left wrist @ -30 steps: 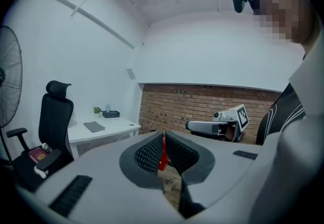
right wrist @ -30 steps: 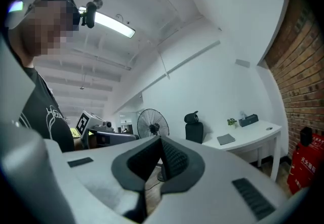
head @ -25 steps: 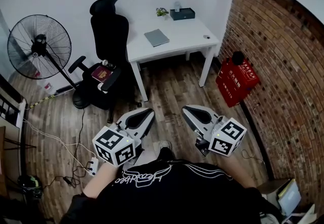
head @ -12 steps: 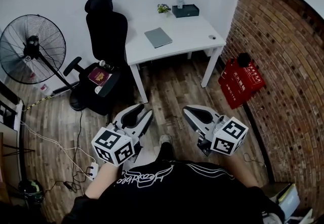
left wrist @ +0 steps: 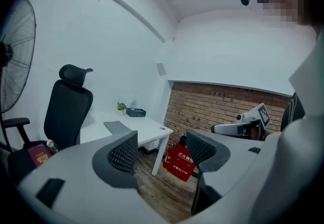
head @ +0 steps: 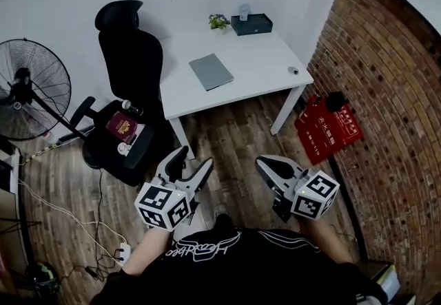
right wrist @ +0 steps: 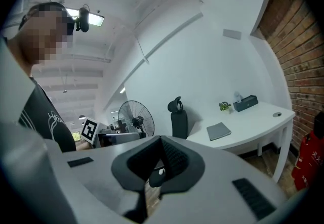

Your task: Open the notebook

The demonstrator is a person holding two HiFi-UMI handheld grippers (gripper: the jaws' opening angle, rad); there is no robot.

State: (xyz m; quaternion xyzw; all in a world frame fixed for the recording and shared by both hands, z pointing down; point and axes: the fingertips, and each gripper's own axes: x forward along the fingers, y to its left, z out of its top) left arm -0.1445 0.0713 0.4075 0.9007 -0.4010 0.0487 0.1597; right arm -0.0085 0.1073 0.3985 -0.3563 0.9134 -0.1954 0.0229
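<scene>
The notebook point(head: 211, 71) is a closed grey book lying flat on the white table point(head: 262, 62). It also shows in the left gripper view as the notebook point(left wrist: 117, 127) and in the right gripper view as the notebook point(right wrist: 218, 130). Both grippers hang over the wooden floor, well short of the table. My left gripper point(head: 193, 159) is open; its jaws have just been opening and nothing is between them point(left wrist: 163, 149). My right gripper point(head: 267, 162) is shut with its pads together on nothing point(right wrist: 161, 160).
A black office chair point(head: 131, 69) with a dark red booklet point(head: 120, 126) on its seat stands left of the table. A standing fan point(head: 27, 90) is at far left. A red fire-equipment box point(head: 329, 128) leans on the brick wall. A plant point(head: 219, 21) and a dark box point(head: 251, 23) sit at the table's back.
The left gripper's jaws went from shut to wide open. Both grippers and the person moved forward, so the table and notebook now sit nearer and lower in the head view.
</scene>
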